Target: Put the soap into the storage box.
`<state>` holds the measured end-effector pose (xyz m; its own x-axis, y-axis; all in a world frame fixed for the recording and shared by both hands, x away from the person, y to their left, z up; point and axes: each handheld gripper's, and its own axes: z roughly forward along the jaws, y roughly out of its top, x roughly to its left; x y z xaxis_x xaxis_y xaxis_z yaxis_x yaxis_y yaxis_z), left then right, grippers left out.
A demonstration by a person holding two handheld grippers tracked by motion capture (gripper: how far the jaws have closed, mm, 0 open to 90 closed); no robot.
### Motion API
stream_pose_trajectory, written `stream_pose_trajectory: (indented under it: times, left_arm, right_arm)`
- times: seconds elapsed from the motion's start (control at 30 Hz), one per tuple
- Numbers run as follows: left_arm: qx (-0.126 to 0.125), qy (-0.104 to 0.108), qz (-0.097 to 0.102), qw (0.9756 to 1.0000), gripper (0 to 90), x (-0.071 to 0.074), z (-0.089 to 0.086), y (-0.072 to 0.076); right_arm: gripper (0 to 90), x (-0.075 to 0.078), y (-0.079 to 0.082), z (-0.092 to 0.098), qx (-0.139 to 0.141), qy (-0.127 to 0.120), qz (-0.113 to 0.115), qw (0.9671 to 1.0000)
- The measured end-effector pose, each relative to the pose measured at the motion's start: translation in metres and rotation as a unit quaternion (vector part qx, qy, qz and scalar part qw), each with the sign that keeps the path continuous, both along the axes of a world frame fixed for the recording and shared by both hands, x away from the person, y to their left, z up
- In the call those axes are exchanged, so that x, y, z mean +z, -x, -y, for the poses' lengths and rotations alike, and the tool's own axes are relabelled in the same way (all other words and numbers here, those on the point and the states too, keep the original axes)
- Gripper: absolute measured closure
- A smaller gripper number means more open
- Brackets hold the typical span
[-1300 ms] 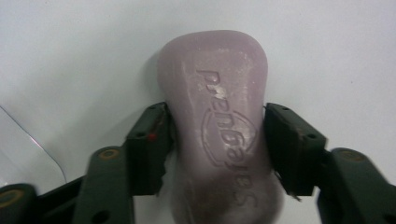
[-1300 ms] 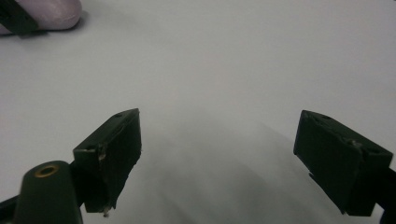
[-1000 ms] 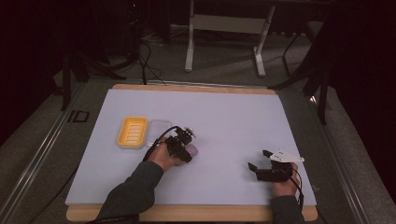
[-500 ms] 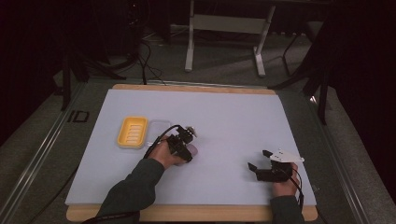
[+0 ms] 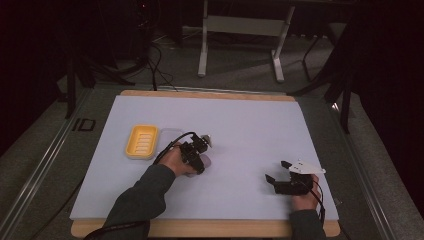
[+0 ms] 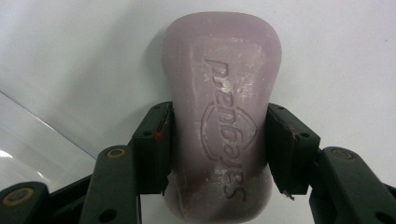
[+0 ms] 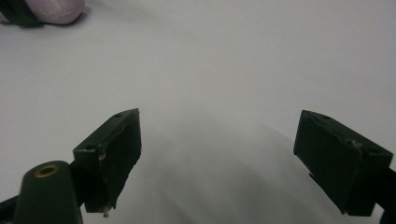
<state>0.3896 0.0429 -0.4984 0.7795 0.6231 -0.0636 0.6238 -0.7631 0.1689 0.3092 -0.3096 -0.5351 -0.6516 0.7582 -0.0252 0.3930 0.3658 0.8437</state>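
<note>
A pale purple soap bar (image 6: 219,60) with embossed lettering lies flat on the white table sheet (image 5: 240,125). My left gripper (image 6: 217,140) is shut on it, one black jaw pressed against each long side near its middle. In the high view the left gripper (image 5: 198,160) sits left of centre with the soap bar (image 5: 205,163) showing beneath it. My right gripper (image 5: 276,171) rests at the front right, open and holding nothing. In the right gripper view, the right gripper (image 7: 219,140) has its jaws wide apart over bare sheet, and the soap bar (image 7: 56,9) shows at the far top left.
A yellow ribbed soap dish (image 5: 142,141) sits just left of my left hand. A clear plastic piece (image 5: 170,133) lies beside it, and the clear plastic edge (image 6: 28,140) shows at lower left. The wooden table edge (image 5: 200,227) runs along the front.
Almost nothing has changed. The left hand has shifted very slightly while staying at the soap bar, and the right gripper has stayed in place.
</note>
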Motion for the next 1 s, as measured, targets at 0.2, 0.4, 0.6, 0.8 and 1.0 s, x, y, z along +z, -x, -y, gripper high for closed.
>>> stream_pose_trajectory:
  times: [0.2, 0.4, 0.6, 0.8, 1.0]
  left_arm:
    - [-0.007, -0.031, 0.001, 0.9995, 47.1, 0.000, 0.009, 0.000]
    - [-0.001, -0.041, -0.004, 0.9991, 47.5, 0.000, 0.012, -0.002]
    - [0.000, -0.043, -0.002, 0.9991, 48.1, 0.000, 0.013, -0.001]
    - [-0.009, -0.052, -0.009, 0.9986, 48.6, 0.001, 0.015, -0.003]
    - [-0.014, -0.048, -0.012, 0.9987, 48.9, 0.002, 0.012, -0.004]
  right_arm:
    - [14.7, 0.000, 0.000, 0.000, 0.000, 0.000, 0.000, 1.0000]
    - [14.7, 0.000, 0.000, 0.000, 0.000, 0.001, 0.000, 1.0000]
    - [14.7, 0.000, 0.000, 0.000, 0.001, 0.001, 0.000, 1.0000]
    - [14.7, 0.000, 0.000, 0.000, 0.001, 0.000, 0.000, 1.0000]
    - [14.7, 0.000, 0.000, 0.000, 0.002, 0.001, 0.000, 1.0000]
